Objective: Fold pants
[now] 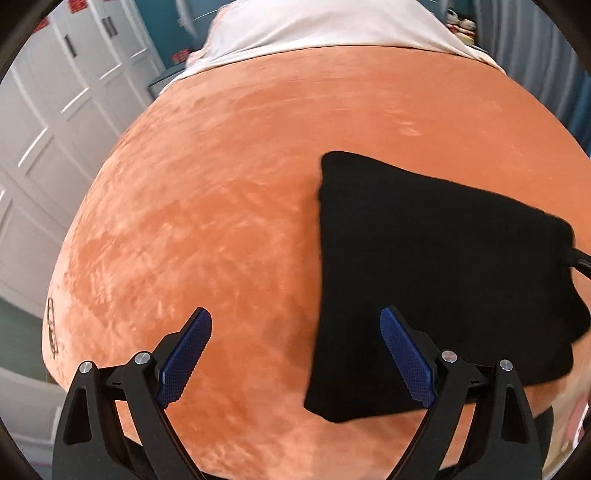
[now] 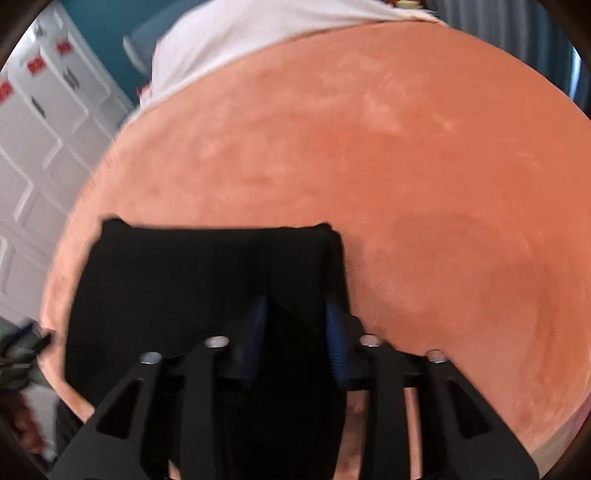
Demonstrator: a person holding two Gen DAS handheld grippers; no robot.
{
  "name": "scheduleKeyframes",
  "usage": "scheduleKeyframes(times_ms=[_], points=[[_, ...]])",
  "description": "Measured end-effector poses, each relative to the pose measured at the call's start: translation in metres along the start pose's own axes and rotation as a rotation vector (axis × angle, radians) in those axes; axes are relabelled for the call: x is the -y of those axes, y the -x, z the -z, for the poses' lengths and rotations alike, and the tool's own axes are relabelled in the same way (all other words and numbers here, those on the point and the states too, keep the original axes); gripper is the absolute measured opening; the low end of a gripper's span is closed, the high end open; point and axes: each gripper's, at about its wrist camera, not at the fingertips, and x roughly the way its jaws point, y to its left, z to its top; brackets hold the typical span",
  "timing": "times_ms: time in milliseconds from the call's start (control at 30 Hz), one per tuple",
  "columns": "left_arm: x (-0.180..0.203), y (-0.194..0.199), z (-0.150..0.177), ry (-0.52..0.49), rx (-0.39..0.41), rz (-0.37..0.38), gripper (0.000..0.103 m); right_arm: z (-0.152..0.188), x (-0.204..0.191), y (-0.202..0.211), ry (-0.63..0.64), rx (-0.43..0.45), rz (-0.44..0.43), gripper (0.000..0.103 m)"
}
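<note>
Your left gripper (image 1: 295,332) spreads its fingers, empty — your right gripper (image 2: 295,314) straddles the folded black fabric pants (image 2: 207,288) on the orange velvety bed (image 2: 406,166); a pinch, I cannot tell.

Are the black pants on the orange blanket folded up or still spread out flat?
Folded. The pants lie as a compact, squarish black bundle on the orange blanket, with no separate legs trailing out and a doubled edge along the far side.

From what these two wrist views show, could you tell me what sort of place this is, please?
Most likely a bedroom. The black pants lie on a wide orange plush blanket spread like a bed cover, with white bedding at its far end, and white panelled wardrobe doors stand alongside.
</note>
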Motion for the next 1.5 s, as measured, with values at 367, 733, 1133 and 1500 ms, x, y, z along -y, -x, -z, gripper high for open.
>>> scheduleKeyframes(times_ms=[367,733,1133,1500], points=[[-0.006,-0.011,0.004,0.022,-0.045,0.063,0.09,0.096,-0.018,0.025,-0.041,-0.077,-0.168,0.047],[0.018,0.007,0.01,-0.055,0.006,0.091,0.09,0.044,-0.026,0.038,0.133,-0.008,0.044,0.028],[0.016,-0.052,0.001,0.043,-0.215,0.366,0.09,0.028,0.028,0.045,-0.211,-0.021,-0.216,0.088],[-0.009,-0.08,0.006,0.135,-0.174,0.497,0.049,0.042,-0.002,-0.017,-0.178,-0.13,-0.181,0.049]])
